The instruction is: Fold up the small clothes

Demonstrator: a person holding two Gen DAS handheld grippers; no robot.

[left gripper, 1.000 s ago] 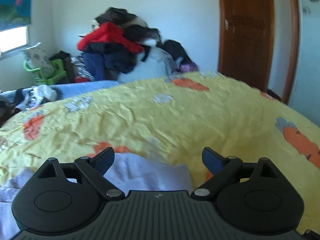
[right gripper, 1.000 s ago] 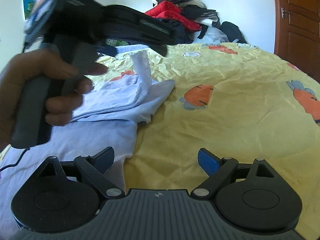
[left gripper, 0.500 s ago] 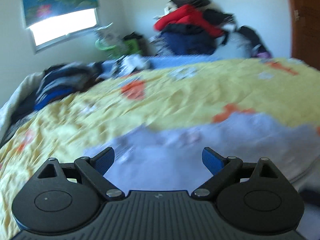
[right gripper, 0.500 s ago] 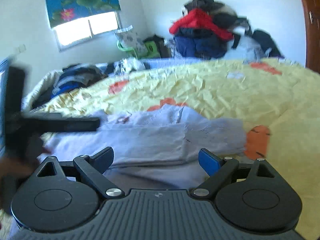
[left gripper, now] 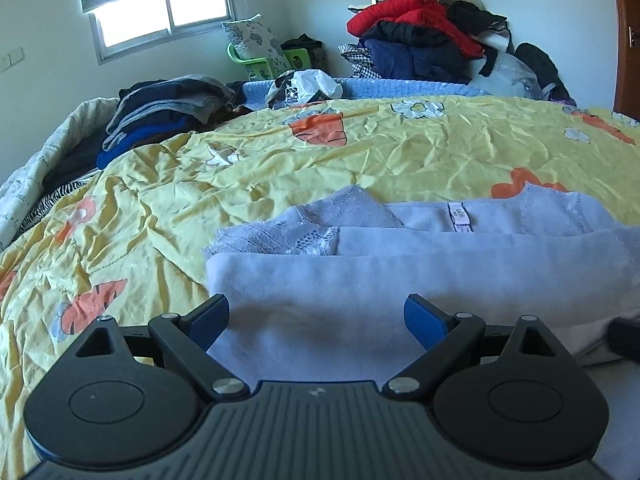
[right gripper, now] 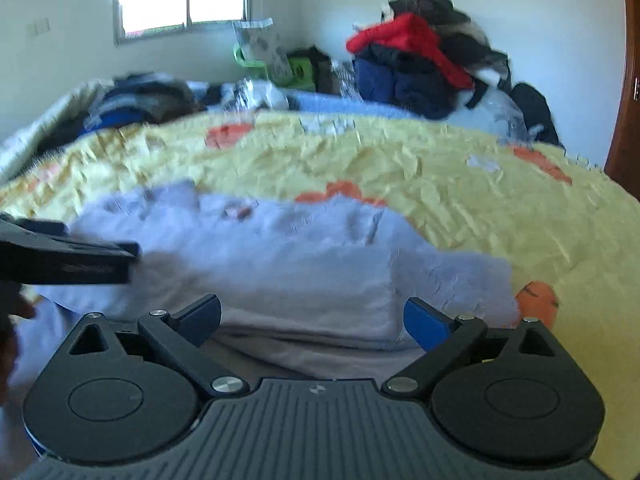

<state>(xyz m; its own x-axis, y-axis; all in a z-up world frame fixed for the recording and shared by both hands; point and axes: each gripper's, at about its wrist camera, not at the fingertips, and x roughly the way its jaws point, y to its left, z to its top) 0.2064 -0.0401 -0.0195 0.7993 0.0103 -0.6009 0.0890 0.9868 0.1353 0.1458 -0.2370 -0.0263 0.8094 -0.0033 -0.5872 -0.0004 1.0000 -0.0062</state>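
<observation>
A home bedroom: a bed [left gripper: 400,152] under a yellow carrot-print cover fills the frame, with a blind-shaded window [left gripper: 164,12] upper left, heaped coats [left gripper: 416,36] against the far wall, and a wooden door [left gripper: 628,40] at right.

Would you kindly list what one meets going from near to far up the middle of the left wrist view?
Left gripper with open jaws → folded lavender garment → its lace trim → yellow carrot-print bedspread → blue blanket edge → heap of red and dark coats against the wall.

Garment's neck label [left gripper: 461,216] — print too small; unreadable
</observation>
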